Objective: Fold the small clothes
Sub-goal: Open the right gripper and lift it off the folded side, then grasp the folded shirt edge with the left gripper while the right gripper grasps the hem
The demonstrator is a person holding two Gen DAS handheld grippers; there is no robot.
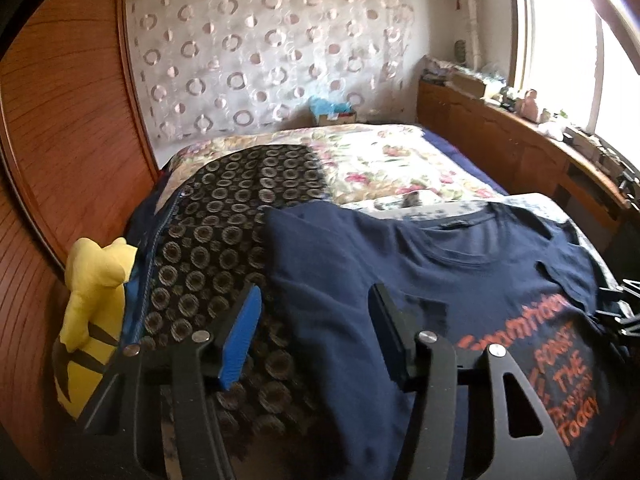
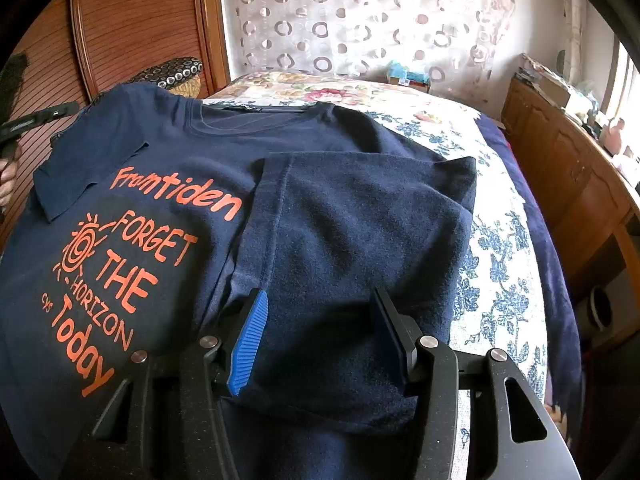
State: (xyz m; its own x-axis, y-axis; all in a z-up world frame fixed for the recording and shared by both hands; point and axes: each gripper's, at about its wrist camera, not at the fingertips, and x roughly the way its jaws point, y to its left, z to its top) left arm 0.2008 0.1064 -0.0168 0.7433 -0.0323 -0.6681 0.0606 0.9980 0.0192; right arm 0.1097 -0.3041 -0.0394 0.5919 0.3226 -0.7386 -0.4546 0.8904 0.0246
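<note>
Bedroom, work surface was the bed (image 2: 492,248) with a floral cover. Navy tee (image 2: 208,152) lay print-up across the near part of it, collar away from me. Its right side was already folded over the body, the flap (image 2: 360,240) covering part of the print.

My right gripper (image 2: 320,340) hung over that flap, jaws partly apart, nothing clamped. Left gripper (image 1: 312,336) sat at the tee's left edge, half over the dotted cloth (image 1: 224,216), jaws partly apart, empty too.

Risks as I judged them:
- The left pinch could take the dotted cloth along with the tee, since the two overlap there.
- The loose flap could slide back if the tee got dragged.
- The left sleeve (image 2: 88,176) was bunched and could fold in crooked.

Room: wardrobe (image 1: 72,128) and yellow toy (image 1: 96,292) close on the left, tight. Bed open ahead, cabinet (image 2: 568,184) well off right.
</note>
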